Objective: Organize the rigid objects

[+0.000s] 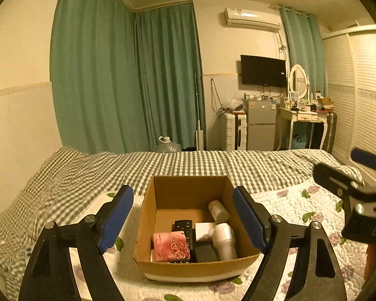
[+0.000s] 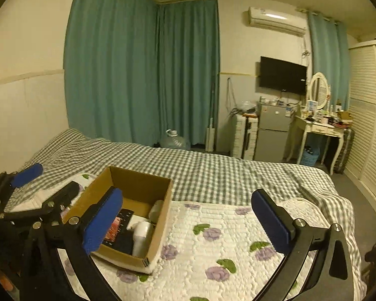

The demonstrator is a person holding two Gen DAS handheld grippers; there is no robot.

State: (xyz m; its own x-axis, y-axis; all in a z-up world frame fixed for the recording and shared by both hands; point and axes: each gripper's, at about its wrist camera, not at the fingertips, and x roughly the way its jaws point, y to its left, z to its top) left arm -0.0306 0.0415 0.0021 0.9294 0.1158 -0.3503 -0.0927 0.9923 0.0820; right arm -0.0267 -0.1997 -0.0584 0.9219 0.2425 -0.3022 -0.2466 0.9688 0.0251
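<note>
**Both grippers empty above a filled box**

We hold the left gripper (image 1: 183,222) spread wide with nothing between its blue pads (image 1: 116,219); the cardboard box (image 1: 188,267) sits straight ahead at 12 o'clock, framed between the two fingers. Our right gripper (image 2: 188,222) is likewise wide open and empty, and from it the box lies off toward 10 o'clock, partly behind its left finger. The left gripper is the nearer and better lined up, so we judge any next reach into the box falls to it.

The box rests on the floral quilt (image 2: 213,250), open at the top. Inside we see:
- a pink embossed flat item (image 1: 171,246) at the near left, lying flat;
- a black remote control (image 1: 185,229) beside it, its long axis running from 6 to 12 o'clock;
- a white bottle (image 1: 224,242) at the near right, tilted, long axis also roughly 6 to 12;
- a second, smaller whitish container (image 1: 218,210) at the far right corner;
- a white boxy item (image 1: 204,230) between remote and bottle.

We see no loose rigid item on the quilt or the checked bedsheet (image 1: 163,165), so we judge the gathering is largely done.
</note>
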